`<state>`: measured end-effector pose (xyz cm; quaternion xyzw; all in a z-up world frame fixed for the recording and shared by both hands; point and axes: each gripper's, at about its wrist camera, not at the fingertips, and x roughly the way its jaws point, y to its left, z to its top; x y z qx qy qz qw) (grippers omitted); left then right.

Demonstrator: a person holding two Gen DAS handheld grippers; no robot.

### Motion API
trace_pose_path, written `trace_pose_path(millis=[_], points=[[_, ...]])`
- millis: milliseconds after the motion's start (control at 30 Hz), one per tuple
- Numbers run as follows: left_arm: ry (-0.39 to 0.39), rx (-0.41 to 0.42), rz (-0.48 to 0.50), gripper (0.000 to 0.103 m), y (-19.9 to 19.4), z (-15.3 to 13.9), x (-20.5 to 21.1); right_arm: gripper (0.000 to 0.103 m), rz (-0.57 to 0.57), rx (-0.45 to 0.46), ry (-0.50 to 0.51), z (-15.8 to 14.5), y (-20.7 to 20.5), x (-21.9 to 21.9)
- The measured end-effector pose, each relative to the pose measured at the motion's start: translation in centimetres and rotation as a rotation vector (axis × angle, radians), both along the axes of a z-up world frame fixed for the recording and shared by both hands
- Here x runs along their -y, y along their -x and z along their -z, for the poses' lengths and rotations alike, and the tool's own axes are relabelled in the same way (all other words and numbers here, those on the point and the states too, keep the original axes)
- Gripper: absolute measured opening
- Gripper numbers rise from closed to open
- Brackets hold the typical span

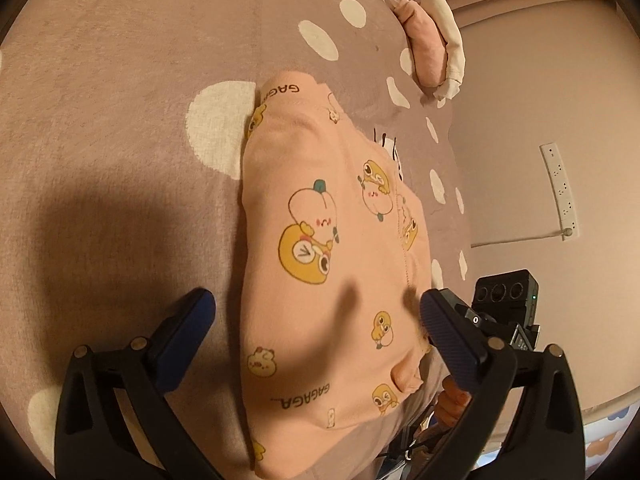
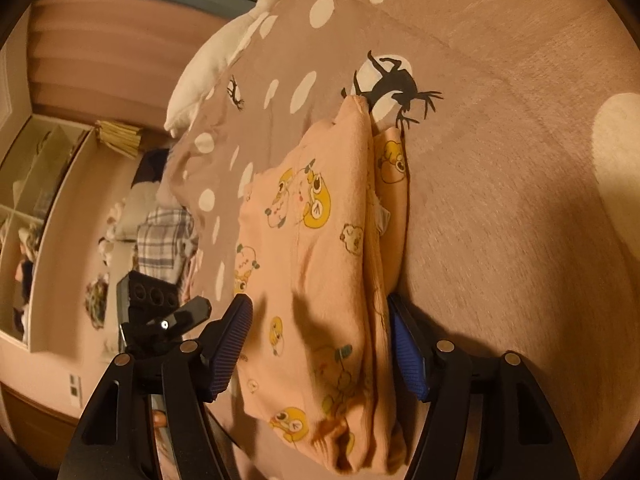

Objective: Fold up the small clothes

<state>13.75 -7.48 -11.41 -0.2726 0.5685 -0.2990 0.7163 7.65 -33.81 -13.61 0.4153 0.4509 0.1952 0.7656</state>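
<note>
Peach cartoon-print garment, part-folded on spotted bed cover; left gripper and right gripper fingers spread, straddling cloth, grasping nothing; fold judged midway, next needing pinch of near hem.

You see a mauve bedspread with white dots, a power strip at three o'clock, pink curtains at ten
</note>
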Motion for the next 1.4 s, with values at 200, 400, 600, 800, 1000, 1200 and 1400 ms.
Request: trace_pose_path(millis=[200,400,600,800,1000,1200,1400], points=[[0.026,-0.004,0.008,0.102,-0.4,0.1,0.4,0.067,-0.006,-0.002,-0.008,0.1,-0.7,-0.1],[0.032,-0.003,0.037,0.102,-0.4,0.1,1.2,0.067,-0.008,-0.004,-0.025,0.3,-1.2,0.1],[0.02,-0.001,0.061,0.102,-0.5,0.1,1.9,0.067,-0.015,-0.004,-0.03,0.4,-1.6,0.2],[0.017,0.003,0.069,0.102,-0.5,0.1,2.0,0.067,-0.025,-0.004,-0.024,0.3,-2.0,0.1],[0.001,0.022,0.057,0.098,-0.5,0.0,2.1,0.067,-0.041,0.003,0.001,0.1,-2.4,-0.4],[-0.028,0.032,0.039,0.088,-0.6,0.1,1.9,0.068,-0.051,0.019,0.021,0.0,-2.5,-0.6],[-0.083,0.059,0.054,0.08,-0.4,0.0,2.2,0.068,-0.055,0.027,0.047,-0.1,-2.5,-0.9]])
